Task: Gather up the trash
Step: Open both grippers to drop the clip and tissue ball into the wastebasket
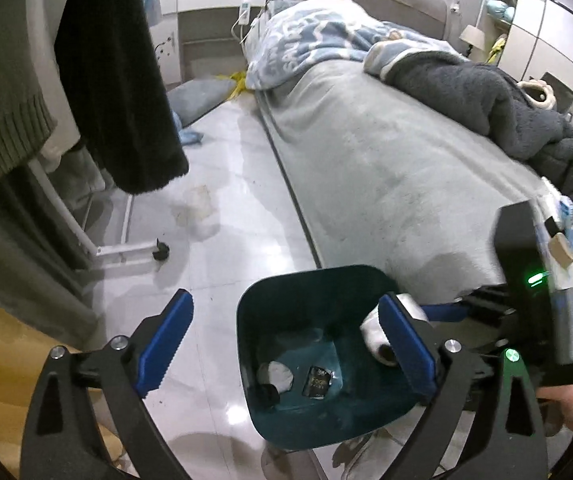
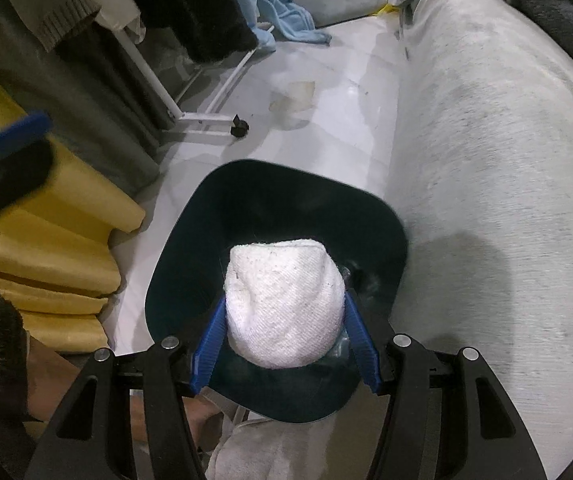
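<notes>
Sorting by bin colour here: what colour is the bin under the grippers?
Dark teal bin; the left wrist view shows it best, lit inside.

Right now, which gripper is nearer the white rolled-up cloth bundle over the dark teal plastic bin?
Right. The right gripper is clamped on the white rolled-up cloth bundle above the dark teal plastic bin. The left gripper is open and empty, beside the bundle without touching it.
</notes>
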Tool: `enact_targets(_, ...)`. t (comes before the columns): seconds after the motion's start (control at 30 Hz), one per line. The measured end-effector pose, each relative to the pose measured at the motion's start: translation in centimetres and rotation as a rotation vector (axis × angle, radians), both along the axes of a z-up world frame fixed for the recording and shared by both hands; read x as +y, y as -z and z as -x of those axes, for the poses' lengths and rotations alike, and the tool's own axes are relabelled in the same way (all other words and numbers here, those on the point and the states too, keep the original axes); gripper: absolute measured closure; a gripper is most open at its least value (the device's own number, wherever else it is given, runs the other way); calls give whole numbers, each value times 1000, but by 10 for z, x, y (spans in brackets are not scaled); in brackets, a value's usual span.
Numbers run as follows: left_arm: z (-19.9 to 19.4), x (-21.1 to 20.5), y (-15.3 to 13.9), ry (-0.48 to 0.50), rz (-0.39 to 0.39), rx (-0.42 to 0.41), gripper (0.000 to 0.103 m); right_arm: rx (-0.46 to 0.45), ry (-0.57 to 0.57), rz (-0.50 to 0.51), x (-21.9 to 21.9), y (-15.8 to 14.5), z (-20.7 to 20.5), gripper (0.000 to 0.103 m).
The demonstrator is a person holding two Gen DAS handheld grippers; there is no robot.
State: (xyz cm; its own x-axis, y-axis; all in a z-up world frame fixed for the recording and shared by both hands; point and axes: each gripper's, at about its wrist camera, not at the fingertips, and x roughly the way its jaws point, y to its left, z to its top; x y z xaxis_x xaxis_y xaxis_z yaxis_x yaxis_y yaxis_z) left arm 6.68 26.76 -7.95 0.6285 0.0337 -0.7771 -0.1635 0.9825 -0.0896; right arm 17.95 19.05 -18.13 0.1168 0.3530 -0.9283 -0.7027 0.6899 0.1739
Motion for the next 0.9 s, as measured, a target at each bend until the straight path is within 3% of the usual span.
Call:
enact_targets(0.23,9,-9,-39,-4,-47,-140,7,18,-24,43,11,22,9,43)
enact_targets(0.4,14,-15,-54,14,-71,-200,5,20,-22,79,12,36,10,30)
enact_targets(0.7,23,-23,-78,9,-79,-305,4,15,-31,46,17,28,17,11)
enact_targets(0.9,28,-32,-96,7,-92,-363,3,-27,-29,-16,13,-1,21,3)
